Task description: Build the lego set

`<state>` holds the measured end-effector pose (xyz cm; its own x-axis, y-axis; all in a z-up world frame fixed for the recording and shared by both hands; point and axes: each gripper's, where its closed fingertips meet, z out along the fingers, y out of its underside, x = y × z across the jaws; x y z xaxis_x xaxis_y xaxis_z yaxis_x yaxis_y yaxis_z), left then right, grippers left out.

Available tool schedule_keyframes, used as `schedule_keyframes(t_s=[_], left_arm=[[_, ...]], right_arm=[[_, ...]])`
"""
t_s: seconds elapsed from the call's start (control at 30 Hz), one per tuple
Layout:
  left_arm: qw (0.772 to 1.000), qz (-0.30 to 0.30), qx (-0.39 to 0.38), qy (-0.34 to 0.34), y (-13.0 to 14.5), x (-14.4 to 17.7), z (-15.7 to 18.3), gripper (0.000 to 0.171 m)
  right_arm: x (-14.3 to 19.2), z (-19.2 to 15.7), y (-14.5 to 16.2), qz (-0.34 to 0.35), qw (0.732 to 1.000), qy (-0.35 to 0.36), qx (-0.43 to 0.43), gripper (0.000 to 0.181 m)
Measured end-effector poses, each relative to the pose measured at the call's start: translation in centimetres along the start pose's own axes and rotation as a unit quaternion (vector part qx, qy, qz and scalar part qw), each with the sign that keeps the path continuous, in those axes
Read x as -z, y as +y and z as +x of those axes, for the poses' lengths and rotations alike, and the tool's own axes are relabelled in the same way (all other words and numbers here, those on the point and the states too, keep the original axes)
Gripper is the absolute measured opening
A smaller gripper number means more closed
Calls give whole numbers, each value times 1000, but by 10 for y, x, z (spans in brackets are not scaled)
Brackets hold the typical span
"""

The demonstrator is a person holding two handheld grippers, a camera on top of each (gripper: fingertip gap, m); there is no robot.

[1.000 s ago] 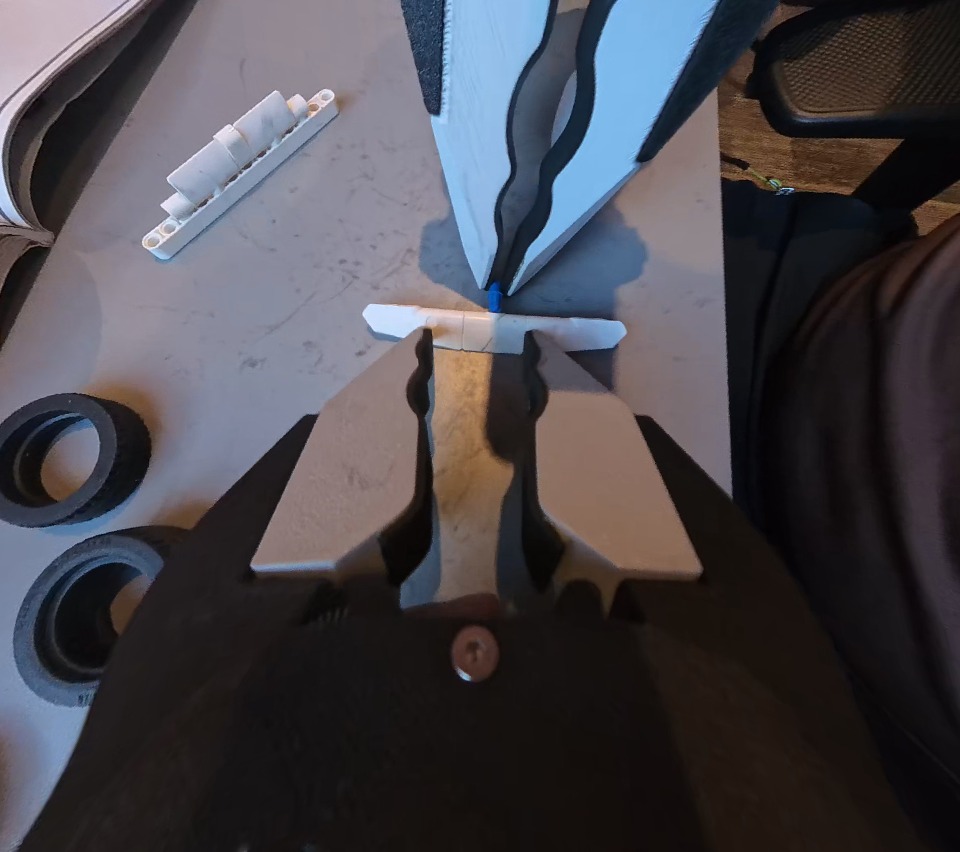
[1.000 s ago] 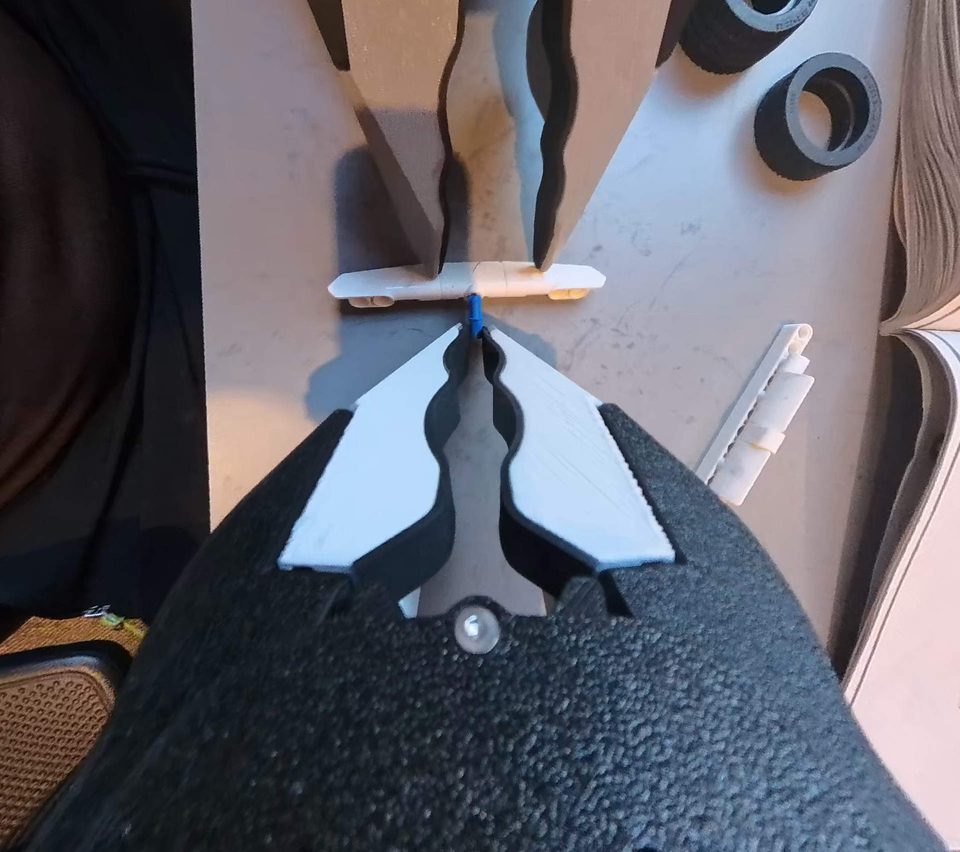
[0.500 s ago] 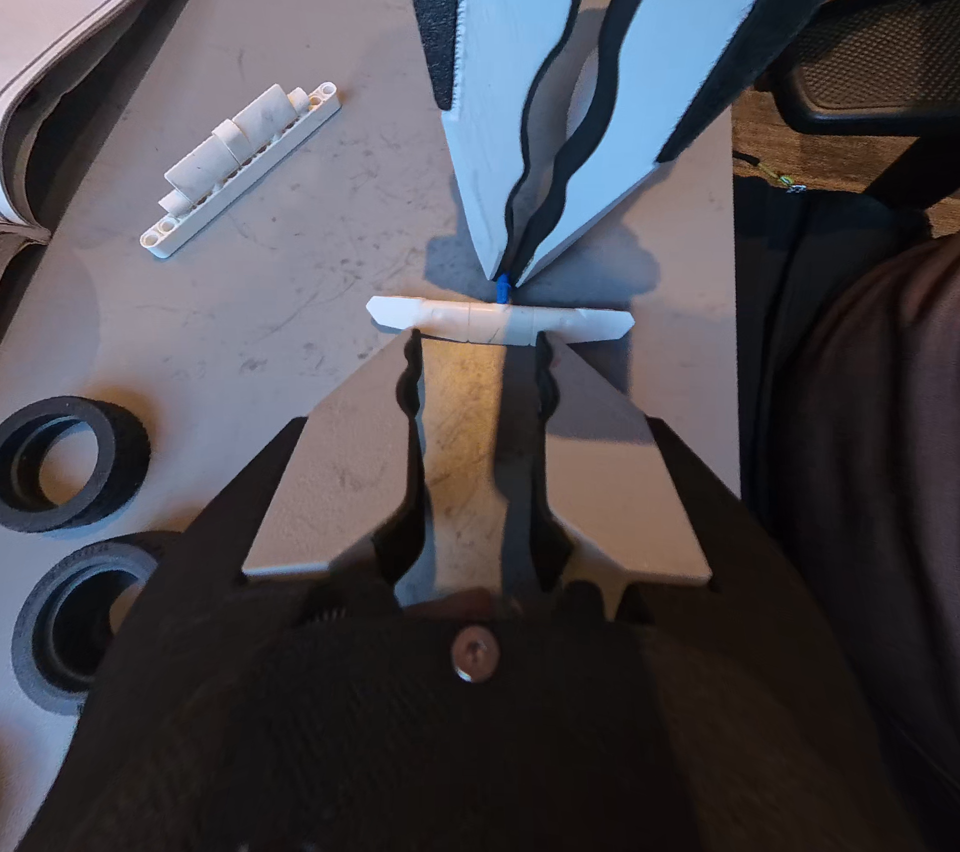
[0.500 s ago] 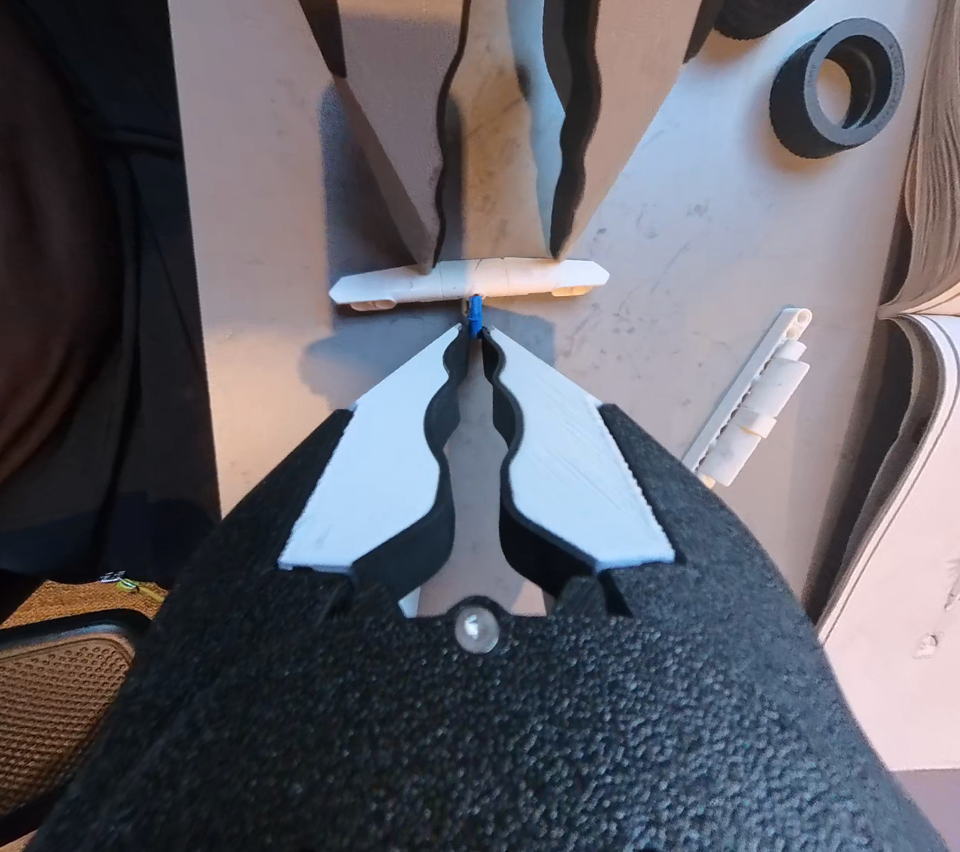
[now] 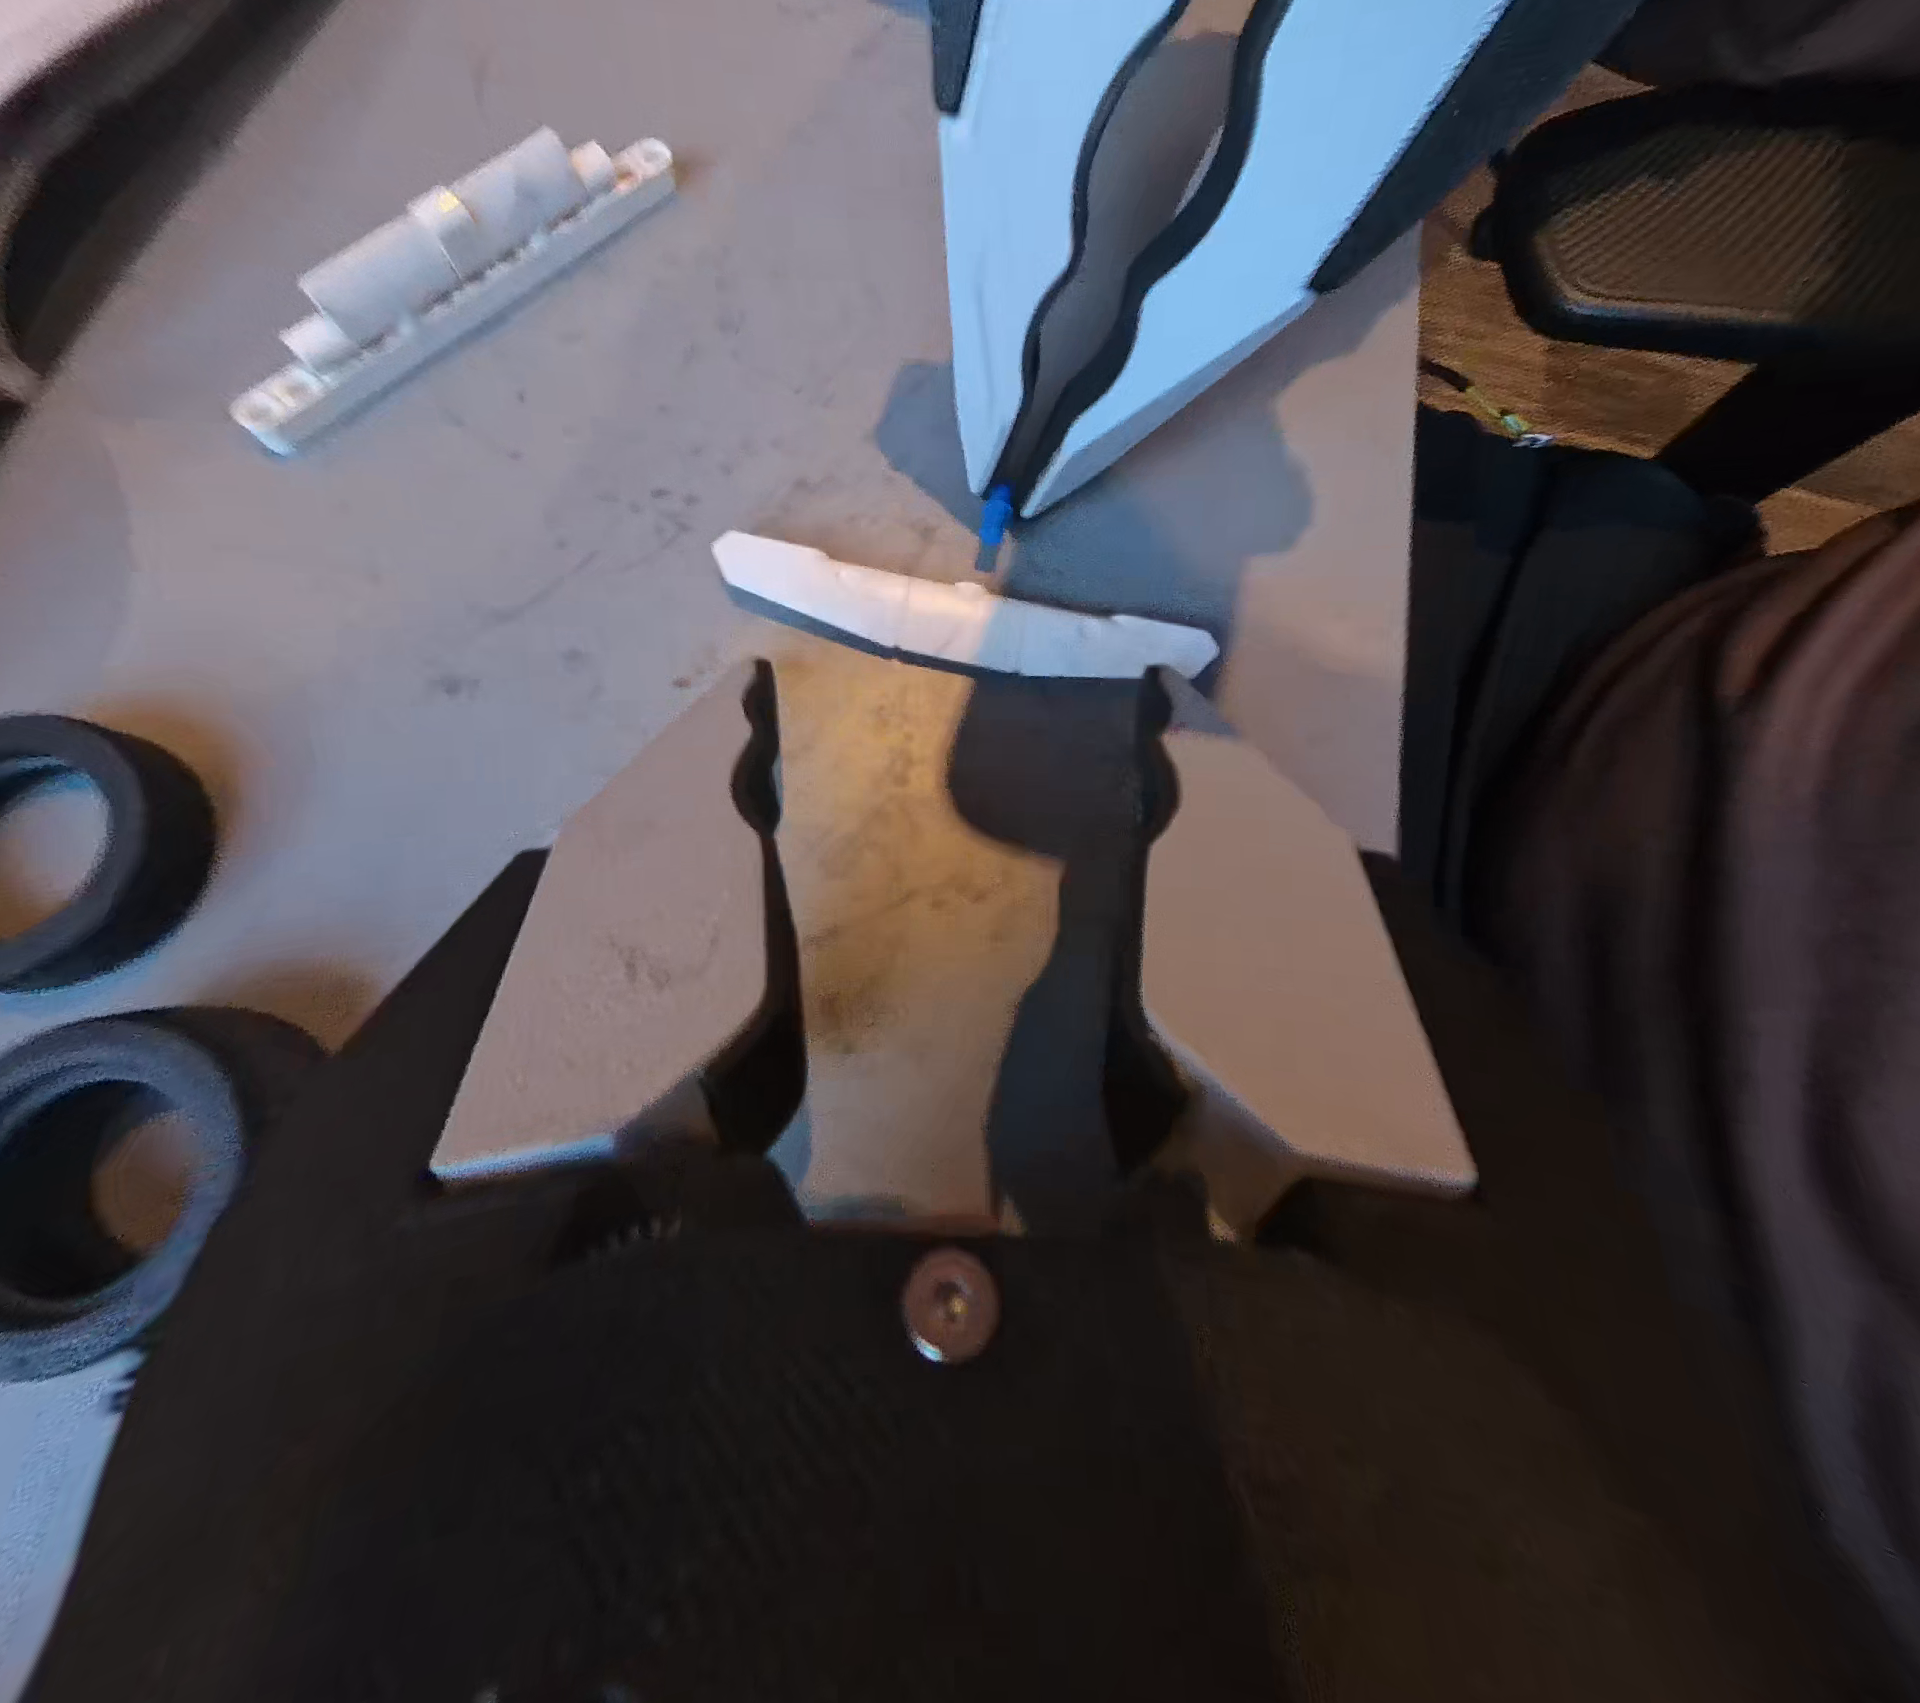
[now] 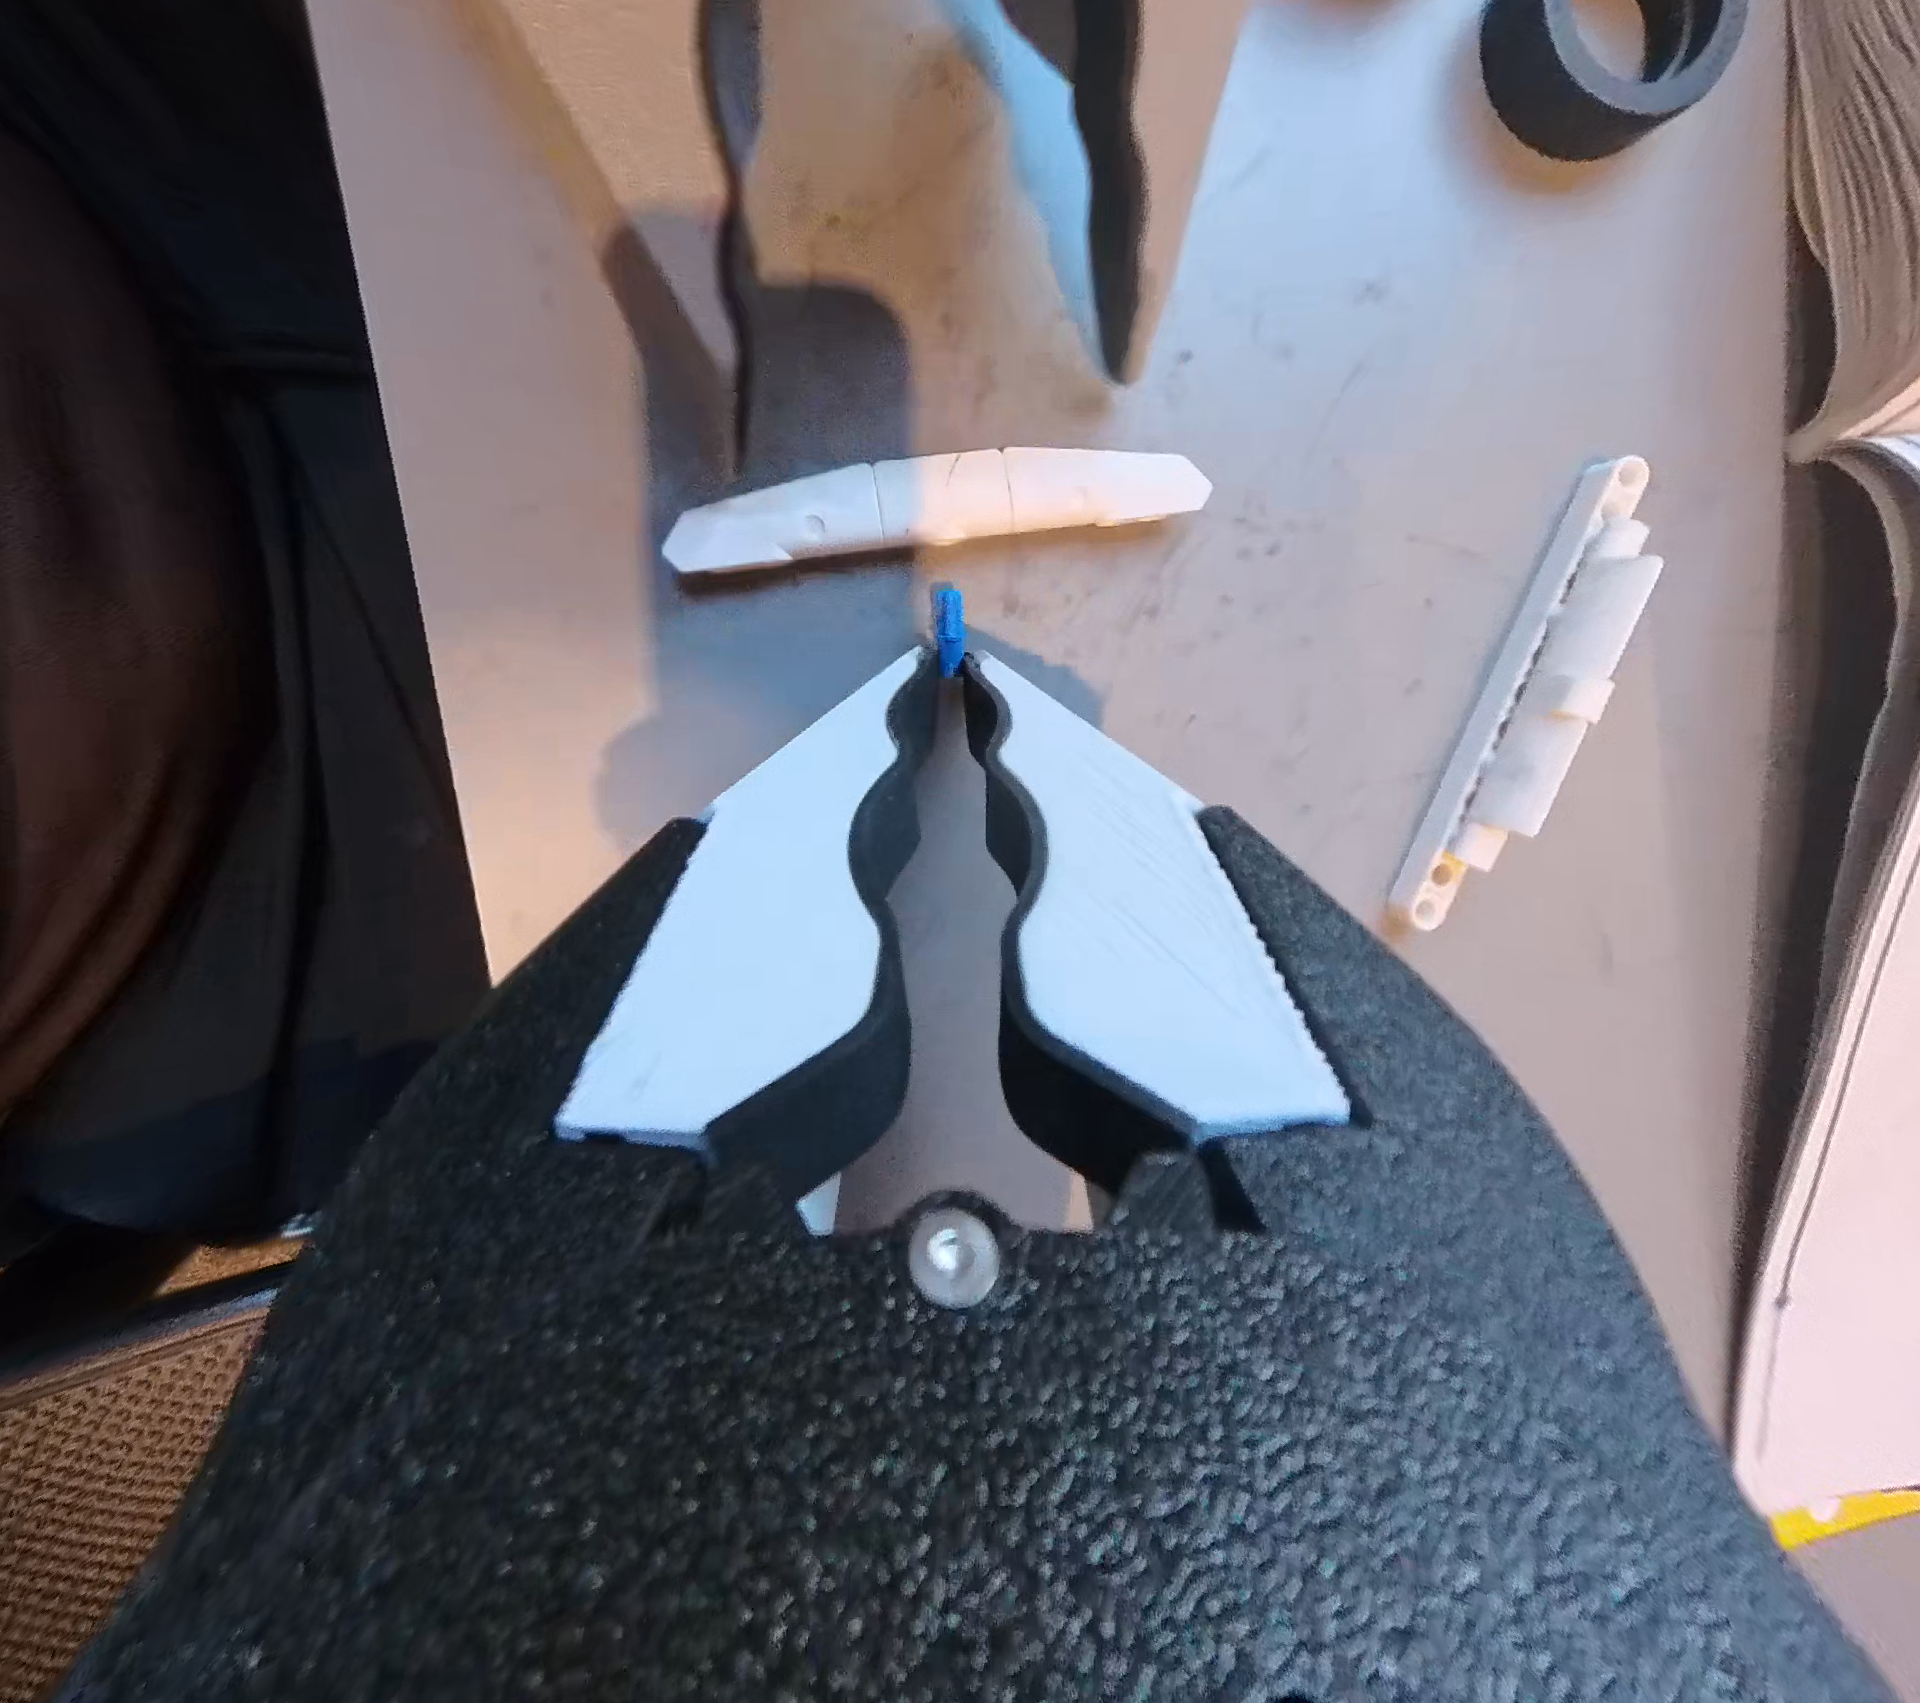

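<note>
Two grippers face each other across a curved white piece [image 6: 935, 526] that lies flat on the table [image 5: 582, 573], and everything below is placed against that piece. On its one side the right gripper [image 6: 948, 666] is pinched shut on a small blue pin [image 6: 947, 623], whose free end points at the piece's long edge and stands just short of it, not touching as far as the right wrist view shows. On the opposite side the left gripper [image 5: 956, 687] has its fingers spread wide with nothing between them; one fingertip [image 5: 1153, 682] sits right at the piece's end nearest the table edge, though blur makes it hard to say whether it touches. The step in hand looks like seating the pin in a hole on the piece's side. To do it well, I would close the left gripper over the piece, or brace it from behind, so the piece cannot slide, then line the pin up square with the hole and push straight, without rocking the pin in its narrow hold. Room is tight on one flank: the table edge [image 5: 1408, 614] runs just past the piece's end, with a dark drop and a chair beyond. The other flank is open table, with a long white beam [image 5: 457, 282] well apart from the piece and two black tyres [image 5: 94, 843] farther off beside the left gripper.
</note>
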<state>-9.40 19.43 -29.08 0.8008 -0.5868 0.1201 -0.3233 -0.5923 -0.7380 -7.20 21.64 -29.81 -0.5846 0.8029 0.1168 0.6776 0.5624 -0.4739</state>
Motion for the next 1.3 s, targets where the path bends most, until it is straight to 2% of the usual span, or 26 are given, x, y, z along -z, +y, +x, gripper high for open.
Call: schedule_keyframes(t_s=[0.1,0.23,0.37,0.57,0.73,0.83,0.93,1.07,1.17,1.3], left_arm=[[999,27,7,-21,-10,1,6,55],[995,24,-72,-64,-24,4,8,22],[990,16,-137,-44,-31,-5,23,20],[969,1,-234,-80,-35,-10,27,1],[967,17,-243,-80,-39,-10,30,6],[968,31,-241,-69,-41,-8,33,5],[966,21,-249,-71,-37,-11,32,2],[964,32,-248,-87,-39,-10,30,2],[963,88,-229,-107,-50,-3,26,1],[964,178,-169,-99,-66,10,28,1]], right_arm=[[2,-1,0,26,1000,-1,-17,4],[10,-8,-8,81,996,-24,-36,5],[18,-13,-11,115,991,-43,-50,5],[27,-18,-11,149,985,-60,-66,5],[30,-20,-11,167,980,-76,-81,5],[29,-21,-10,167,979,-78,-82,5],[29,-21,-11,173,977,-86,-87,5],[31,-19,-12,189,973,-91,-100,5],[41,-11,-18,238,960,-87,-118,5],[61,-6,-30,334,926,-97,-145,5]])
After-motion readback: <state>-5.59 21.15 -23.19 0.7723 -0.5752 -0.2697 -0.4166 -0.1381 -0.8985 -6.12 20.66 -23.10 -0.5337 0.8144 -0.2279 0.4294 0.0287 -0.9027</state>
